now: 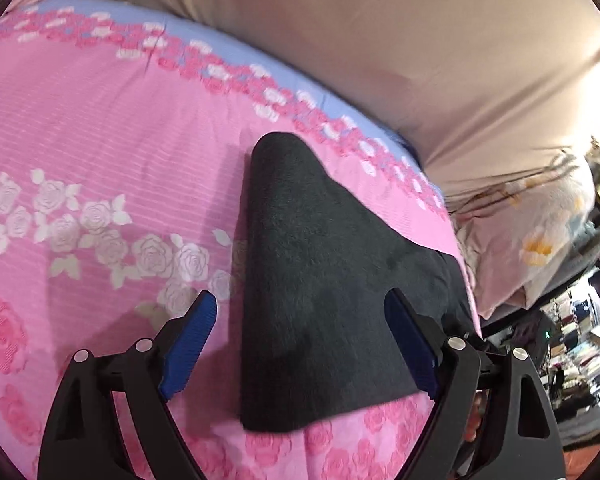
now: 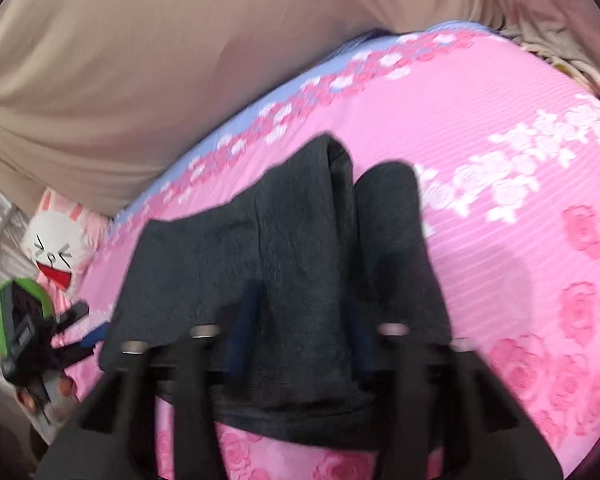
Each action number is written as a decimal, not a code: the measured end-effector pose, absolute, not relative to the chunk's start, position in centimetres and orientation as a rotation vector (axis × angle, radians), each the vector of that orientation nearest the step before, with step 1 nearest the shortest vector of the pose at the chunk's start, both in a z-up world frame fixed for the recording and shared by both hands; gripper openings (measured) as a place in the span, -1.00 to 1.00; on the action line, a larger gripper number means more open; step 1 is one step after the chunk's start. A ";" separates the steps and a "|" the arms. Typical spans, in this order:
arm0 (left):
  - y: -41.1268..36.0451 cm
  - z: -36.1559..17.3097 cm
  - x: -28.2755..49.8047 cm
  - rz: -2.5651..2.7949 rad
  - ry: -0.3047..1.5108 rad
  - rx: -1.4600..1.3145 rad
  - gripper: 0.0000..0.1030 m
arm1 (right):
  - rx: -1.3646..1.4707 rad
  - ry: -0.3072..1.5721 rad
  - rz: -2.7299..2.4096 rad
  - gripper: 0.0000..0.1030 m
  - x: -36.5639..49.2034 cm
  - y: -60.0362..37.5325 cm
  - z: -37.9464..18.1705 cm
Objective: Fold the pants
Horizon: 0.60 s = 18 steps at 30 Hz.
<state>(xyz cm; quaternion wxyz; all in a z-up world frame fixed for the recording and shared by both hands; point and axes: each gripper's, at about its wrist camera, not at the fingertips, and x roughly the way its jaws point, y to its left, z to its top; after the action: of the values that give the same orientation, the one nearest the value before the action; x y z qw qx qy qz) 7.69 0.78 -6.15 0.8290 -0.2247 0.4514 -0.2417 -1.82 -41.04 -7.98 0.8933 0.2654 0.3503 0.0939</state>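
Two layers: we judge the dark charcoal knit pants (image 1: 320,280) already doubled at least once; they lie as a tapering dark slab on the bed, narrow rounded end away from us, broad end near us.
Pants, right view: the same dark charcoal knit pants (image 2: 300,240) show two lobes at the far end with a slit between them, and a thick near edge bunched up at the right hand-held gripper.
Right hand-held gripper (image 2: 300,344): clenched on the near fold of the pants, cloth draped over and between its blue pads; the picture is blurred, so we cannot tell how many layers it has.
Left hand-held gripper (image 1: 300,344): released, blue pads (image 1: 190,348) spread wide on either side of the pants, touching nothing that we can make out.
Step in hand: we judge it to be carrying the near end over towards the far end.
Doing it well: we should catch every layer in the pinch, keep the lifted edge level, and use the free left hand-held gripper to pin or catch the other corner so the lobes stay aligned.
Risk: soft knit may sag or slip out sideways.
Bed: pink rose-printed bedsheet (image 1: 100,140) under the pants, beige draped cloth (image 1: 380,40) behind.
Aside: white cartoon rabbit cushion (image 2: 58,248) at the bed's edge, well apart.
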 end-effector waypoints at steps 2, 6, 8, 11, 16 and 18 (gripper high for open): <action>0.4 -5.9 8.2 -0.499 0.955 -0.468 0.61 | 0.527 0.667 0.210 -0.68 -3.1 -40.9 -5.8; -0.5 -4.9 7.8 -0.503 0.917 -0.420 0.61 | 0.464 0.596 0.153 -0.65 -5.8 -41.8 -3.2; -1.2 -5.5 8.0 -0.515 0.939 -0.409 0.61 | 0.419 0.661 0.083 -0.47 -5.1 -42.4 -5.1; -2.3 -7.2 8.6 -0.517 1.006 -0.418 0.61 | 0.504 0.710 0.062 -0.28 -5.2 -43.9 -8.1; -3.4 -7.8 8.8 -0.501 1.010 -0.403 0.67 | 0.527 0.661 0.009 0.52 -6.1 -45.7 -6.7; -3.7 -8.0 9.3 -0.532 1.005 -0.413 0.37 | 0.560 0.698 0.054 0.52 -5.1 -45.9 -7.3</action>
<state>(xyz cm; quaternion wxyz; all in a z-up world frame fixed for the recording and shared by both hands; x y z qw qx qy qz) 9.34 -3.71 -7.95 0.8226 -0.1941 0.4722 -0.2503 -5.10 -45.93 -7.34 0.9013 0.2708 0.3373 0.0259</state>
